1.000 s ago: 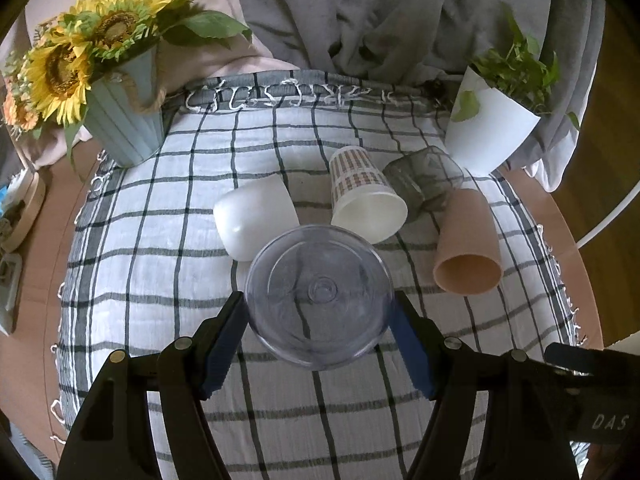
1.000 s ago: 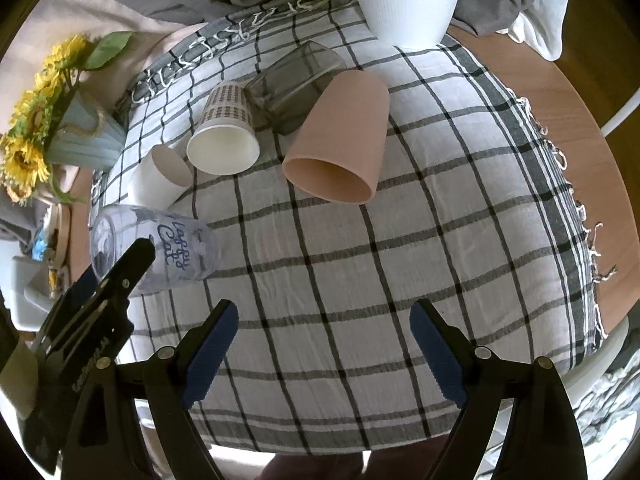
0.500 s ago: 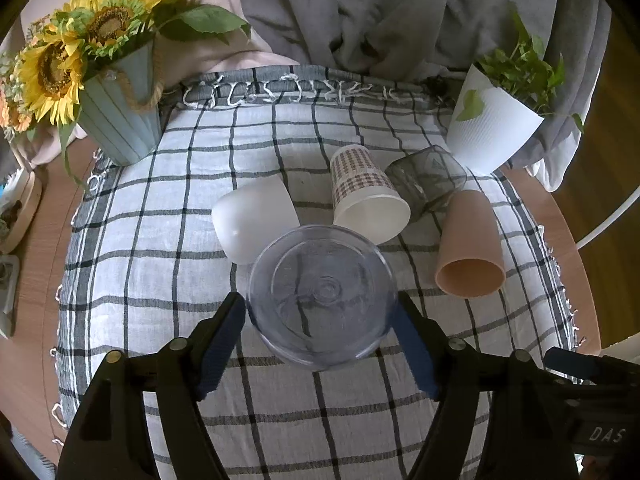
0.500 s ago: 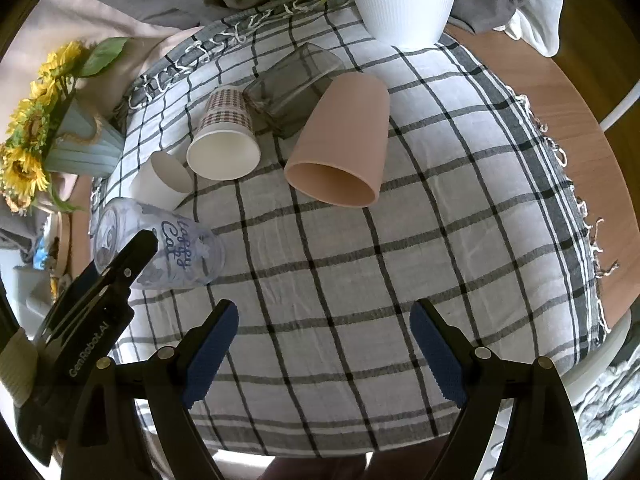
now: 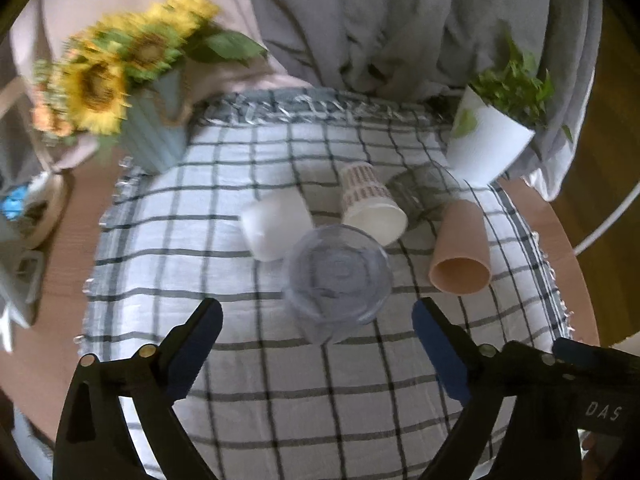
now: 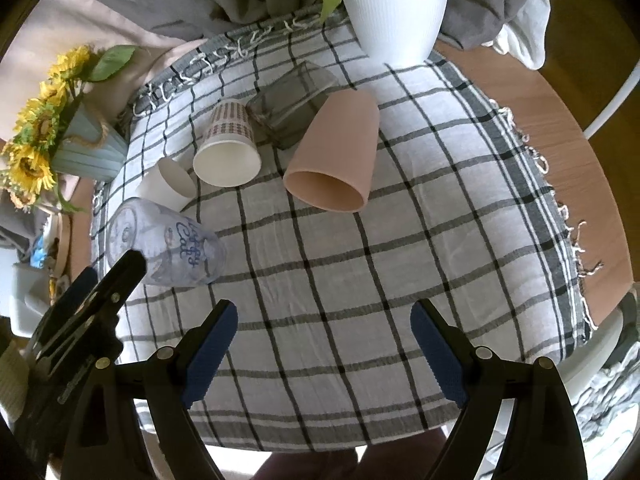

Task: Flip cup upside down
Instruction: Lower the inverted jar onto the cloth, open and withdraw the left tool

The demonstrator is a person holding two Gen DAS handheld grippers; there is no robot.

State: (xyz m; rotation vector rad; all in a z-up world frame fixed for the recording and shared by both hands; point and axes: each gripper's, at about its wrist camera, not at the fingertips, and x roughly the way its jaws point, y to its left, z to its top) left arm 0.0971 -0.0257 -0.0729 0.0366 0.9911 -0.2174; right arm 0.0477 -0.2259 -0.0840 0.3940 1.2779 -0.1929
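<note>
A clear plastic cup (image 5: 338,280) with blue lettering stands upside down on the checked cloth; it also shows in the right wrist view (image 6: 168,250). My left gripper (image 5: 318,344) is open and empty, pulled back just short of that cup. A pink cup (image 6: 334,160), a patterned paper cup (image 6: 228,148), a white cup (image 6: 168,186) and a dark glass (image 6: 290,102) lie on their sides behind it. My right gripper (image 6: 324,344) is open and empty over the bare cloth, well short of the pink cup.
A blue vase of sunflowers (image 5: 154,136) stands at the back left, and a white plant pot (image 6: 394,8) at the back right. The checked cloth (image 6: 360,264) covers a round wooden table (image 6: 568,128). Grey fabric hangs behind.
My left gripper has opened, let go of the clear cup and drawn back. The cup now stands upside down on the cloth. The right gripper has barely moved.
</note>
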